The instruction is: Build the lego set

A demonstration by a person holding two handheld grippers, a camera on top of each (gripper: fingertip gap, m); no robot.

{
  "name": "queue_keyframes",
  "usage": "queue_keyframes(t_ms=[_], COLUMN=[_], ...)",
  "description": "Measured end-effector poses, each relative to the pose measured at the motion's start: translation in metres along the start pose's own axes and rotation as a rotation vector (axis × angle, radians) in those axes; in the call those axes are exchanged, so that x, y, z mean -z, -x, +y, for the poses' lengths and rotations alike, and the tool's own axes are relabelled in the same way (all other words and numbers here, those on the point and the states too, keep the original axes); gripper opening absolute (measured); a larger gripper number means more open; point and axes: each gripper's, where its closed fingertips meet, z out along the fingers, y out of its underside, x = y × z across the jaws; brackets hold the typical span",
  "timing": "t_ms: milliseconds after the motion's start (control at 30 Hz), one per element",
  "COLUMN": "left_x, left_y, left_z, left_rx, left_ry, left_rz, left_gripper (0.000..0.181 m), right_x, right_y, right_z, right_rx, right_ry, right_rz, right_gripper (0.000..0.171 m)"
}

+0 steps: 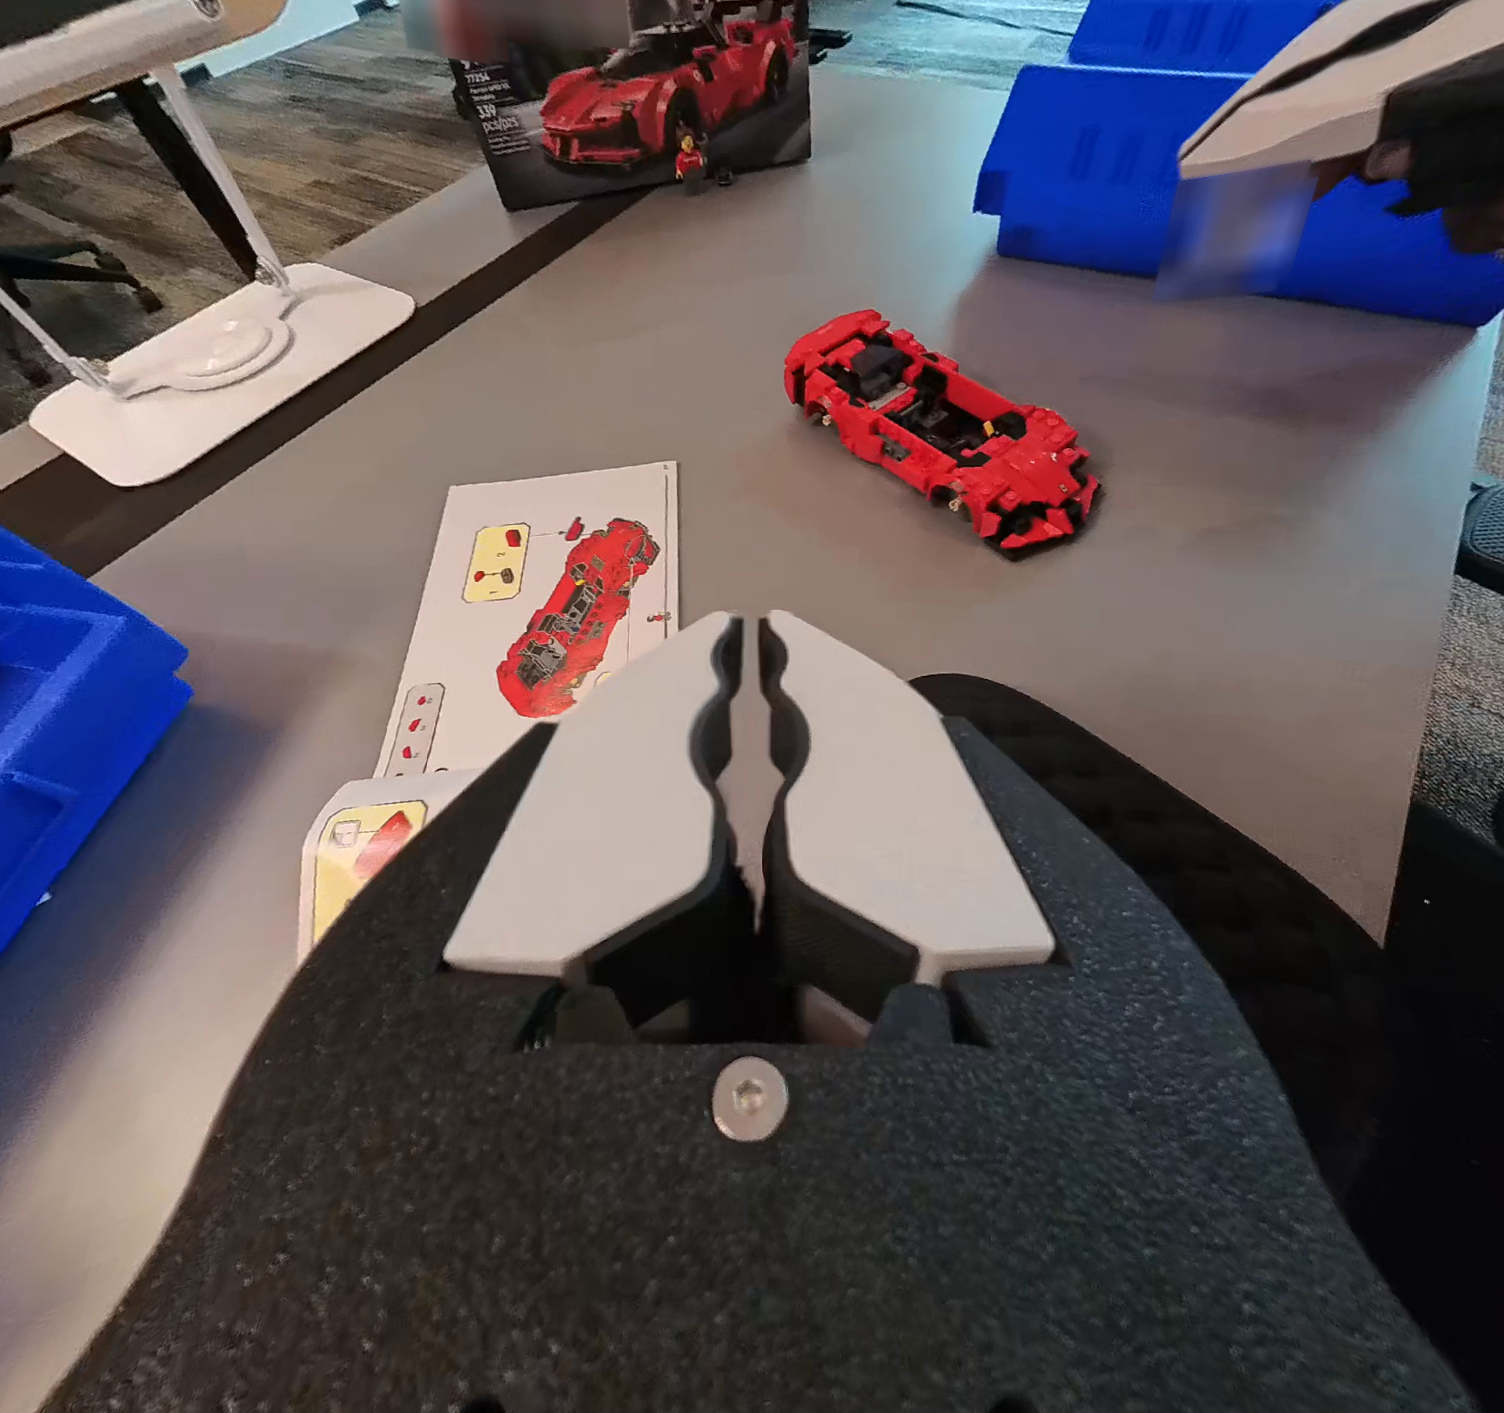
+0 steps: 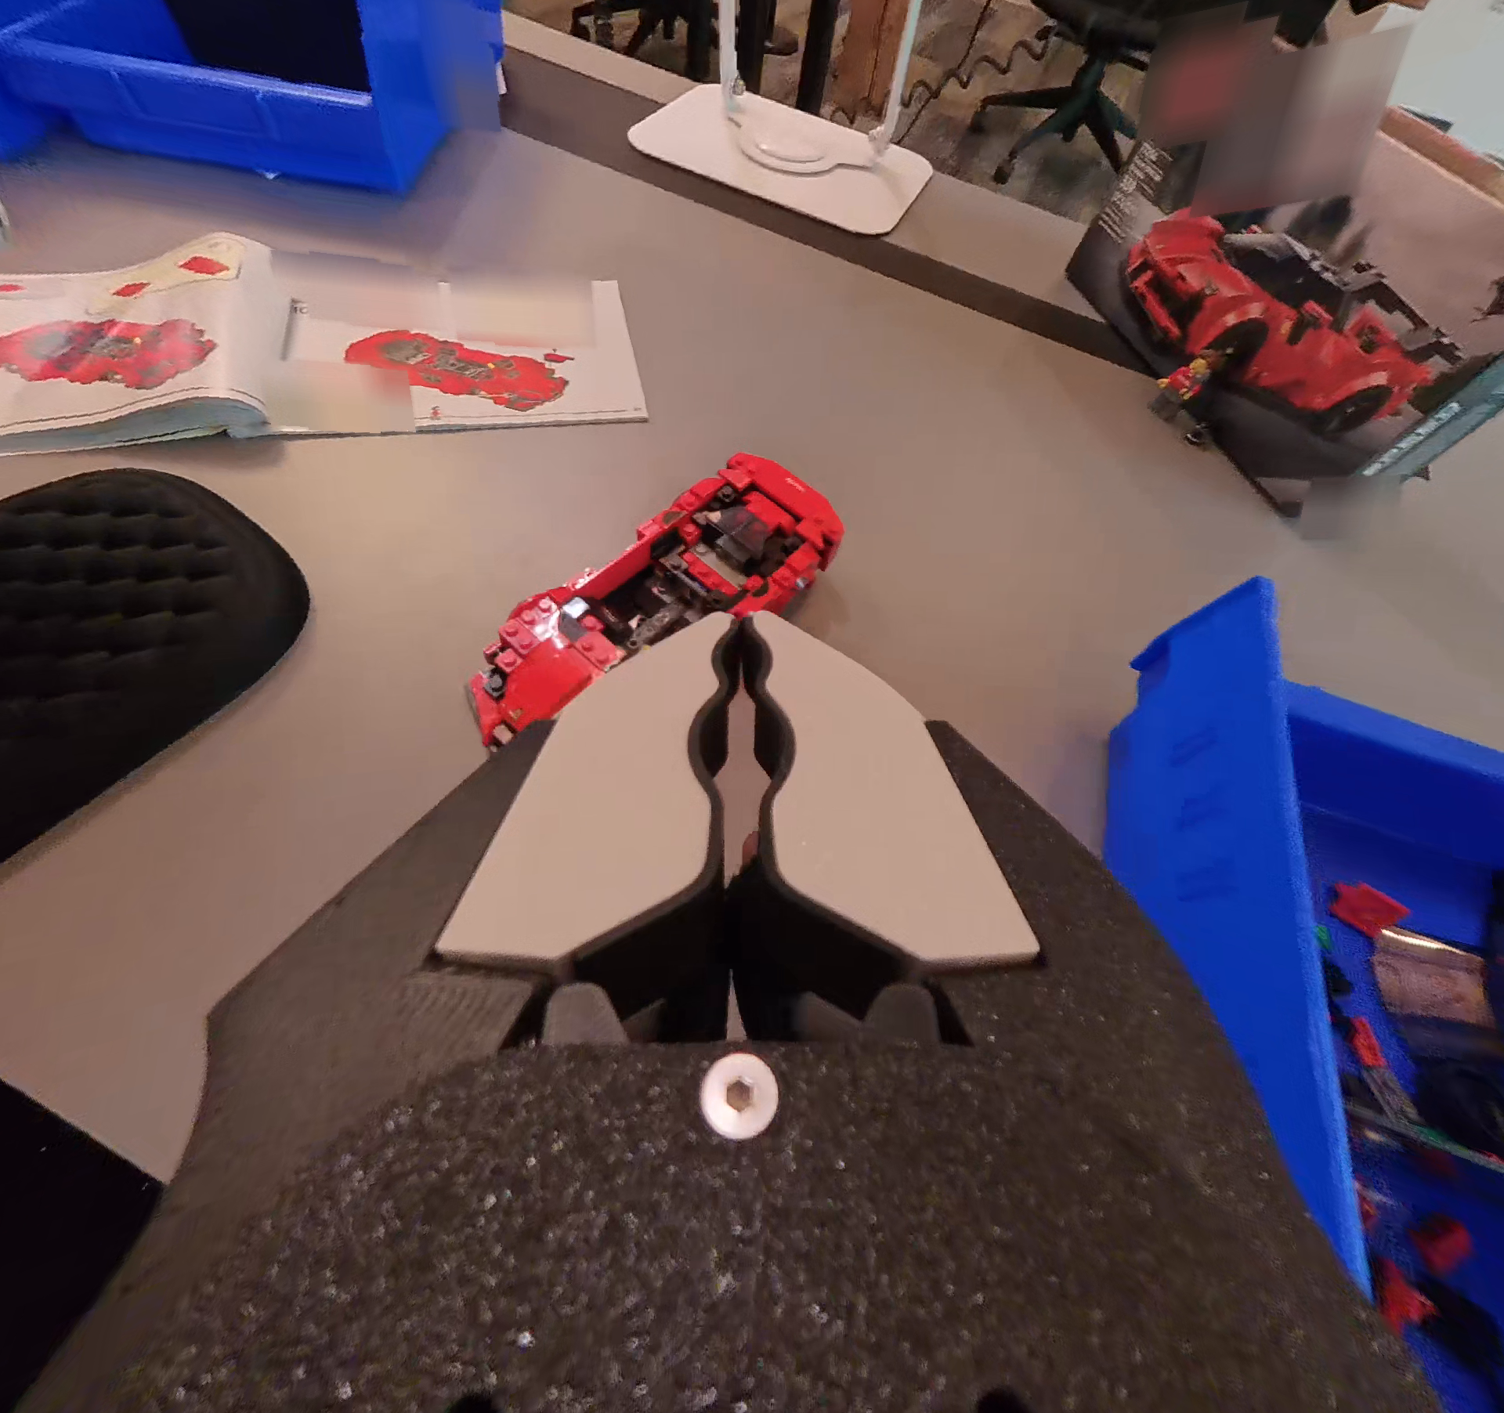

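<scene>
A partly built red Lego car (image 1: 936,430) without wheels or roof sits on the grey table (image 1: 814,275). My left gripper (image 1: 750,619) is shut and empty, held above the open instruction booklet (image 1: 561,601), well short of the car. My right gripper (image 2: 741,621) is shut, its tips over the near side of the car (image 2: 675,584); I cannot tell if they touch it. The right gripper also shows at the top right of the left wrist view (image 1: 1196,153). The booklet lies left of the car in the right wrist view (image 2: 325,348).
The set's box (image 1: 651,72) stands at the far edge with a minifigure (image 1: 690,161) in front. Blue bins (image 1: 1139,153) stand right; one holds loose pieces (image 2: 1400,1048). Another blue bin (image 1: 65,723) is at left. A white lamp base (image 1: 228,365) and a black mesh pad (image 2: 122,625) are nearby. My right fingertips sit around 25 cm from my left ones.
</scene>
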Motion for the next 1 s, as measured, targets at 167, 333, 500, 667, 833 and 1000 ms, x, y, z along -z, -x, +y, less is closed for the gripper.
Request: queue_keyframes(t_ms=[167, 333, 500, 667, 833, 1000], left_x=[-0.007, -0.023, -0.008, 0.016, 0.048, 0.104], left_y=[-0.011, -0.024, -0.025, 0.009, 0.059, 0.109], left_z=[0.001, 0.012, 0.01, 0.008, 0.026, 0.057], left_rx=[0.013, -0.003, -0.075, -0.048, -0.065, 0.003], left_ry=[0.035, 0.106, 0.064, 0.065, 0.178, 0.343], left_rz=[0.028, 0.047, 0.116, 0.03, -0.154, -0.338], left_gripper=[0.103, 0.146, 0.059, 0.0, 0.016, 0.045], right_x=[0.013, 0.007, -0.006, -0.018, -0.026, -0.044], right_y=[-0.014, 0.006, 0.031, 0.051, 0.062, 0.094], right_z=[0.011, 0.027, 0.032, 0.025, 0.023, 0.01], right_rx=[-0.015, -0.033, 0.051, -0.012, -0.064, -0.035], right_ry=[0.079, 0.163, 0.168, 0.082, 0.028, 0.098], right_rz=[-0.023, -0.17, -0.263, -0.373, -0.45, -0.523], right_gripper=[0.085, 0.138, 0.077, 0.0, 0.033, 0.081])
